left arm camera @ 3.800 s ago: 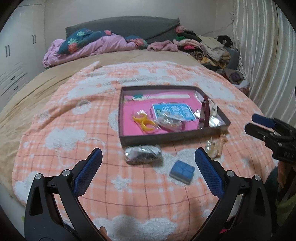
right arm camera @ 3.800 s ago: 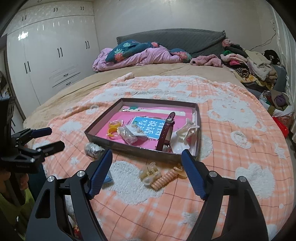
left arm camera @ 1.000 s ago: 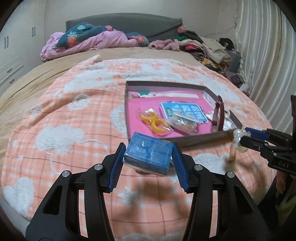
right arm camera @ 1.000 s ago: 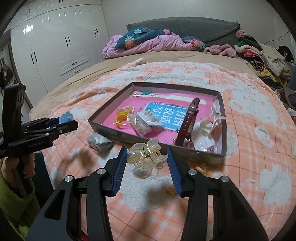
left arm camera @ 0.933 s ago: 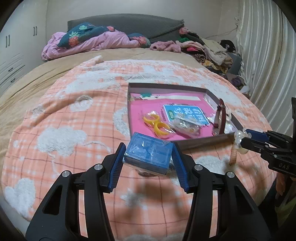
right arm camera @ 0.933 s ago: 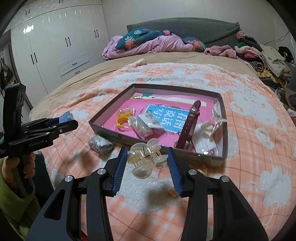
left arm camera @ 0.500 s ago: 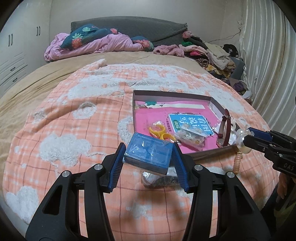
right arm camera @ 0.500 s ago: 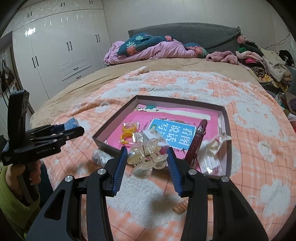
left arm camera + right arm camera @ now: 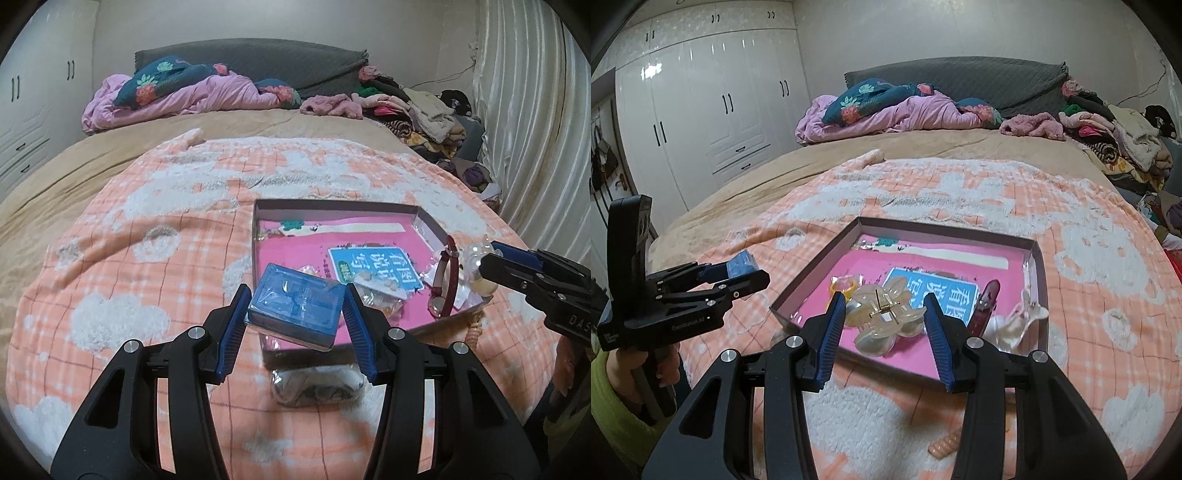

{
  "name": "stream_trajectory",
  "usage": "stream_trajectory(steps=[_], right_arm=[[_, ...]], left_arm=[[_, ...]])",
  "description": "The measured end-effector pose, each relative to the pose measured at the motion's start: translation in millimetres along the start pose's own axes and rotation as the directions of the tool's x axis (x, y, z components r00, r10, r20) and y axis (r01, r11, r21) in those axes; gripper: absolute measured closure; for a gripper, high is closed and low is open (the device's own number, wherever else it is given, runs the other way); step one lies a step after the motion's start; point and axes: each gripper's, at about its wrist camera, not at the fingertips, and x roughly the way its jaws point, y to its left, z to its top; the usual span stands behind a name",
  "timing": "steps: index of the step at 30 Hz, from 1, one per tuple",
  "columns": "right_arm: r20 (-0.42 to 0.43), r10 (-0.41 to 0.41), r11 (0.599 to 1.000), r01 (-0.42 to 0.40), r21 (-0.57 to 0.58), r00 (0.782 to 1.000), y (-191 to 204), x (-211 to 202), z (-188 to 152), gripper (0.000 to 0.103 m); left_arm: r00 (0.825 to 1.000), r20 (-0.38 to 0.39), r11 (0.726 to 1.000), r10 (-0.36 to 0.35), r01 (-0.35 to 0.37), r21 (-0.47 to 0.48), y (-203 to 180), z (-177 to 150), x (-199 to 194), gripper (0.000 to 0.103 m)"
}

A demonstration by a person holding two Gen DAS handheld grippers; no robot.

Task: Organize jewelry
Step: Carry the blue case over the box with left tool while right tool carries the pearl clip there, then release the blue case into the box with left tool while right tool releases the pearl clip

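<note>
My left gripper is shut on a small blue box, held above the near left corner of the pink-lined tray. My right gripper is shut on a clear flower-shaped hair claw, held above the tray's near edge. The tray holds a blue card, a dark red watch, yellow rings and a white clip. The right gripper also shows in the left wrist view, and the left gripper in the right wrist view.
A shiny bagged bundle lies on the orange blanket in front of the tray. A peach spiral clip lies near the tray's front. Bedding and piled clothes sit at the far side; a white wardrobe stands left.
Both grippers rose and moved forward over the tray with their loads still held. Earlier, both were open and empty, with the box and claw lying on the blanket.
</note>
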Motion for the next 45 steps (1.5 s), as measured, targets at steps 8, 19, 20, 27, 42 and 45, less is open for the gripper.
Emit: stream_trajectory(steps=[8,19,20,27,42,45], right_arm=[[0.036,-0.006,1.0,0.006,0.004,0.999,-5.4,0.6,13.7,0.061],[0.057,-0.024,0.999,0.026,-0.028,0.998,-14.1,12.9,25.0,0.074],[0.049,-0.03,0.999,0.032,-0.031,0.998,-14.9,16.7,23.1,0.074],[-0.012,-0.021,1.0,0.021,0.001,1.0,-26.0,45.0,5.6,0.074],[-0.06,-0.054,0.995,0.058,0.075,0.997,-50.6,69.1,-7.4,0.073],[-0.054,-0.059,0.995,0.063,0.081,0.997,-53.1,68.6,-7.2,0.073]], left_arm=[[1.0,0.02,1.0,-0.002,0.002,0.01,-6.0,16.3,5.3,0.061],[1.0,-0.005,1.0,-0.001,0.001,0.006,-16.9,24.6,32.2,0.061],[1.0,-0.013,1.0,0.0,0.0,0.004,-17.4,23.9,35.6,0.061],[0.998,-0.065,1.0,0.008,-0.008,0.002,-18.7,14.4,57.8,0.061],[0.99,-0.138,1.0,0.016,-0.016,0.002,-18.7,-5.6,82.8,0.061],[0.989,-0.146,1.0,0.015,-0.015,0.0,-20.3,-6.7,84.7,0.061]])
